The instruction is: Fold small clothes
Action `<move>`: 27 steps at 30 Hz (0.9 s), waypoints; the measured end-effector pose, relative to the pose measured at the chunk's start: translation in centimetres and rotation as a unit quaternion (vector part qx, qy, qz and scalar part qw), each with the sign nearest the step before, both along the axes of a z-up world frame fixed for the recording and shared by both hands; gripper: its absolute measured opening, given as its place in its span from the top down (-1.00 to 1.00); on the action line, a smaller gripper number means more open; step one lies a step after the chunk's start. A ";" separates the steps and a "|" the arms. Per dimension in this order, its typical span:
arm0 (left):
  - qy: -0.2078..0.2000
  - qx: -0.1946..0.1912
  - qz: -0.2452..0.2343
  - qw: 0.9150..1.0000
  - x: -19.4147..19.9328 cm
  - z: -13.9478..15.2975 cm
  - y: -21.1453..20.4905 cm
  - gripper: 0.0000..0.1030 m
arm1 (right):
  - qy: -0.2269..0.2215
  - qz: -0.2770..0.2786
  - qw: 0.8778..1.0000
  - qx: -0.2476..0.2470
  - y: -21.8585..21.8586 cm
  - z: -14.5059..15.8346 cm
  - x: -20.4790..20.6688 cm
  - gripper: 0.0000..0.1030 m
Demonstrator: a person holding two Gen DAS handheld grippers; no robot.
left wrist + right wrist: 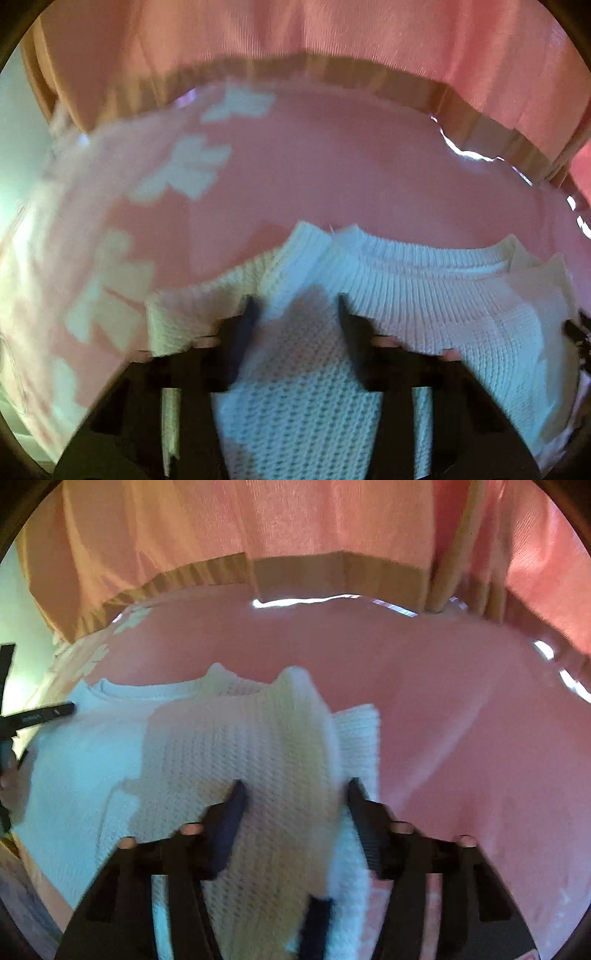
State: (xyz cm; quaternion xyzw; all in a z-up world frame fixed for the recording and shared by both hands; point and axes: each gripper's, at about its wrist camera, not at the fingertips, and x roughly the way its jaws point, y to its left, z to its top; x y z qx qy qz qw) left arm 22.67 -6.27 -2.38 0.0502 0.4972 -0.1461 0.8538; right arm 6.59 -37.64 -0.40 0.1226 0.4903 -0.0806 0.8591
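The white knit sweater (424, 295) lies on the worktop's pink, bow-printed cloth (332, 166), collar toward a person's pink, tan-hemmed top (295, 29) close behind, while the left hand-held gripper (297, 306) pinches knit below the collar and the right hand-held gripper (295, 790) pinches a raised fold.

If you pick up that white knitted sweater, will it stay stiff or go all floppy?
Probably floppy: the white sweater droops in a soft fold where the right gripper pinches it. It is likely light, since that one pinch seems to hold the fold up. Its bumpy knit probably won't slide easily on the pink cloth.
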 end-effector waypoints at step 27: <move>-0.031 -0.056 0.122 0.990 -8.7 2.9 8.1 -0.50 | -0.123 0.090 0.987 -0.052 12.2 4.6 -7.3 0.51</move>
